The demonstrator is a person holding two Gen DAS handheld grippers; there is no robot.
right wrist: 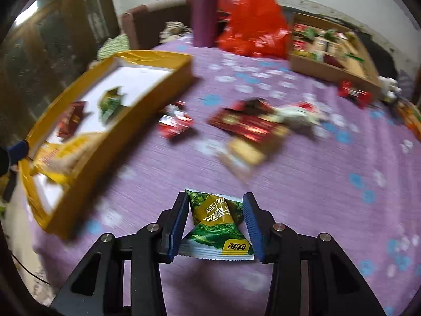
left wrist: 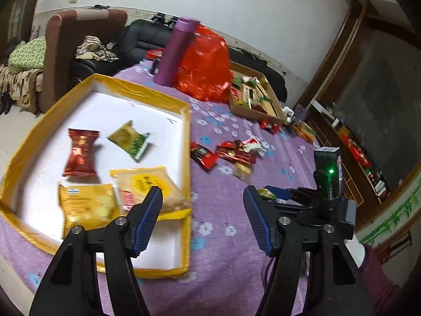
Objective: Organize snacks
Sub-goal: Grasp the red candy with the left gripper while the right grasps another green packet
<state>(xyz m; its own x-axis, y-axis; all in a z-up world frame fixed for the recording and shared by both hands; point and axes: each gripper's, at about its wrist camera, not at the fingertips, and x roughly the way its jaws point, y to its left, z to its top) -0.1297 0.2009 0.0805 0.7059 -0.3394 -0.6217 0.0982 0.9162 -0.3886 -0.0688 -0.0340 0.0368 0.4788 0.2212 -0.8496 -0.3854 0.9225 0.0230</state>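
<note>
A yellow-rimmed tray [left wrist: 158, 97] with a white floor sits on the purple cloth at the left. In it lie a red packet [left wrist: 81, 152], a green packet [left wrist: 131, 139] and two yellow packets [left wrist: 86, 205]. My left gripper [left wrist: 202, 197] is open and empty, held above the tray's right edge. My right gripper [right wrist: 215, 210] is shut on a green and gold snack packet [right wrist: 215, 221] above the cloth, right of the tray [right wrist: 110, 142]. It also shows in the left wrist view [left wrist: 273, 193]. Loose red and white packets [right wrist: 250, 123] lie on the cloth ahead.
A purple flask [left wrist: 176, 50] and a red plastic bag [left wrist: 208, 65] stand at the back of the table. A cardboard box [left wrist: 263, 115] of snacks sits at the back right. Sofas stand behind the table, shelves at the right.
</note>
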